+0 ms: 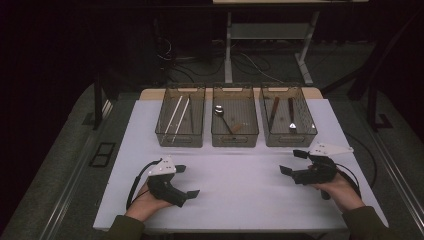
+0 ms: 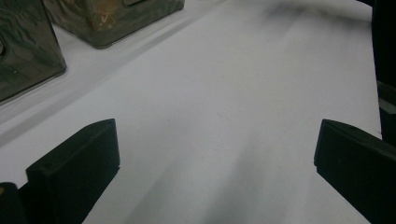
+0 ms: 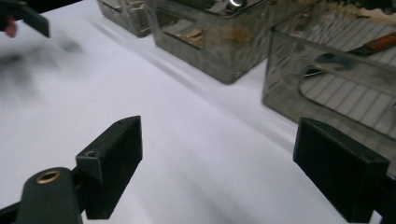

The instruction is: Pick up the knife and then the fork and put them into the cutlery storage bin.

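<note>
On the white table, my left gripper lies low at the front left, held in a hand, its jaws wide apart and pointing right. In its own view the left gripper is open over bare tabletop. My right gripper sits at the front right in the other hand, pointing left toward the middle. Seen from its own camera, the right gripper stands open with nothing between the jaws. Both are short of the three clear bins.
Three clear bins stand in a row at the back: the left bin holds pale sticks, the middle bin a spoon, the right bin wooden-handled utensils. Behind the table are a desk's legs and cables on the floor.
</note>
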Action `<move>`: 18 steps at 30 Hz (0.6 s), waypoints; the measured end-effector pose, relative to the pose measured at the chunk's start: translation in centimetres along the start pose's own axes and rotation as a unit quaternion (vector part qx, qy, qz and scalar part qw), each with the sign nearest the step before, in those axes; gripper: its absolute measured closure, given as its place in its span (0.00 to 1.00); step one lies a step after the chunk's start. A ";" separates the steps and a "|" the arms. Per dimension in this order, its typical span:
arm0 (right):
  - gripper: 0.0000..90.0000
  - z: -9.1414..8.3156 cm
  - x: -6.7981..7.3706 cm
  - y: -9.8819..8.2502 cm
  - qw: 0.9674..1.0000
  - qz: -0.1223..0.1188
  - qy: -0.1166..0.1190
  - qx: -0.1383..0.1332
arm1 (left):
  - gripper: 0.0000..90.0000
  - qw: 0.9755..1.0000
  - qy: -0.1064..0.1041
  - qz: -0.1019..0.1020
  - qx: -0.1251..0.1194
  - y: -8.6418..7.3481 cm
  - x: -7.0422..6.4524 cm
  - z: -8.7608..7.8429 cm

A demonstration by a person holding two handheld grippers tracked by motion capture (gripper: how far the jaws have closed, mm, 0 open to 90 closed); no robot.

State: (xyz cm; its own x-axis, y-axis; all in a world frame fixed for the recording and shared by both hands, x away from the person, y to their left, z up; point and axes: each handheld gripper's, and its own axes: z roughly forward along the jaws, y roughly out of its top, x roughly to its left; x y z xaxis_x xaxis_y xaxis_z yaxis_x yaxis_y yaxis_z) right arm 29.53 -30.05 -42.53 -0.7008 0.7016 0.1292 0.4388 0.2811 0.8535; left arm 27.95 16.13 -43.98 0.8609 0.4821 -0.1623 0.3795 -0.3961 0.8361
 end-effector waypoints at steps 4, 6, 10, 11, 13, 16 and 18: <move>0.17 -0.2 0.7 -0.7 1.000 -0.004 0.011 -0.003 | 0.00 1.000 -0.002 0.001 0.005 0.0 0.0 0.1; 0.17 -0.1 1.1 -1.0 1.000 -0.014 0.015 0.003 | 0.00 1.000 -0.003 0.002 0.007 0.0 -0.1 0.1; 0.17 0.0 1.9 -1.6 0.999 -0.022 0.026 0.012 | 0.00 1.000 -0.003 0.002 0.006 0.0 -0.2 0.1; 0.17 0.0 2.1 -1.8 0.999 -0.024 0.028 0.014 | 0.00 1.000 -0.003 0.002 0.006 -0.1 -0.2 0.1; 0.17 0.0 2.4 -2.0 0.999 -0.029 0.032 0.015 | 0.00 1.000 -0.003 0.002 0.006 -0.1 -0.1 0.1; 0.17 -0.1 2.8 -2.3 0.999 -0.034 0.032 0.016 | 0.00 1.000 -0.004 0.002 0.007 -0.1 -0.2 0.1; 0.17 -0.2 3.0 -2.6 0.999 -0.039 0.033 0.017 | 0.00 1.000 -0.005 0.002 0.008 -0.1 -0.3 0.1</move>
State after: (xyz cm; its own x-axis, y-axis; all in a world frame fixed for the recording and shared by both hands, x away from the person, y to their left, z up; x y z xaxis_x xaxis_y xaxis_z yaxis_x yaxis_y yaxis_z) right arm 26.16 -28.79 -44.21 -0.7679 0.6331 0.0970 0.3999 0.3556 0.8448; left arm 27.70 16.02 -44.08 0.8657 0.4732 -0.1632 0.3805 -0.4105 0.8287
